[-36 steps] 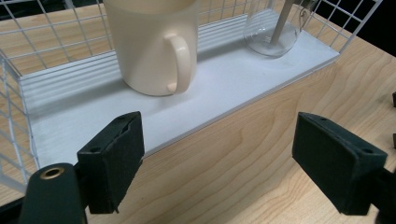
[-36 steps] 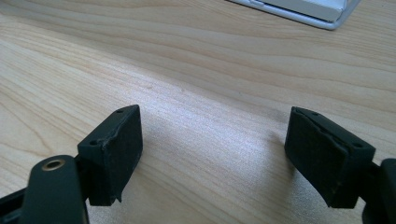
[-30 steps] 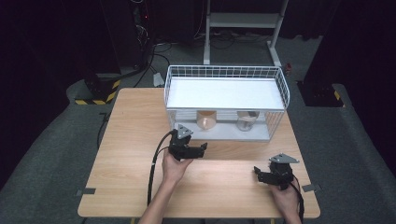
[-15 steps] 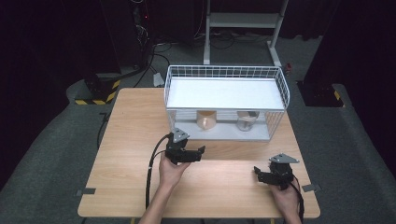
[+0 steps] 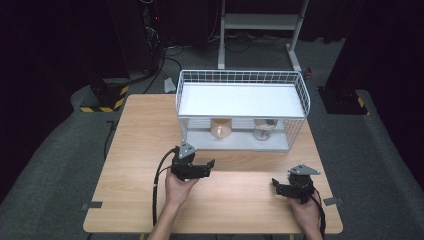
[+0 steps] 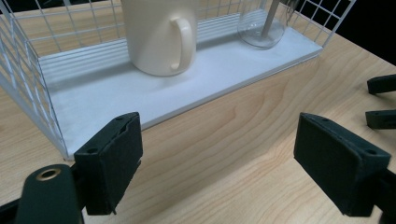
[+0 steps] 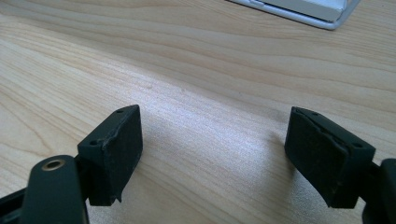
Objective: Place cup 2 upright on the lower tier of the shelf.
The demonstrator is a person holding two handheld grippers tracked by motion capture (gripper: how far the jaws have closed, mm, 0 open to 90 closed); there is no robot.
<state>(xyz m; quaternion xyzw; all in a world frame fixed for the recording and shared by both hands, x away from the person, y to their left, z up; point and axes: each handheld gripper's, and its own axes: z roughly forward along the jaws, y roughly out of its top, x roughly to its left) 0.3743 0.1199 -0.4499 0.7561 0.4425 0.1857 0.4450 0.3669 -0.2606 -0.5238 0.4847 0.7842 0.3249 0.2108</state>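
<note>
1. Left gripper (image 6: 219,163): jaws apart, holding nothing, over bare table (image 5: 145,145) short of the wire rack (image 5: 300,95).
2. Right gripper (image 7: 215,154): jaws apart, empty, above the tabletop.
3. Cream mug (image 6: 159,35): upright on the rack's lower shelf, handle facing the left gripper.
4. Risk: a low approach could strike the shelf edge; a grip on the handle alone could tip the mug into the glass cup (image 6: 261,23).

A cream ceramic mug (image 6: 159,35) stands upright on the white wire rack's lower shelf (image 6: 140,95), handle toward six o'clock.
</note>
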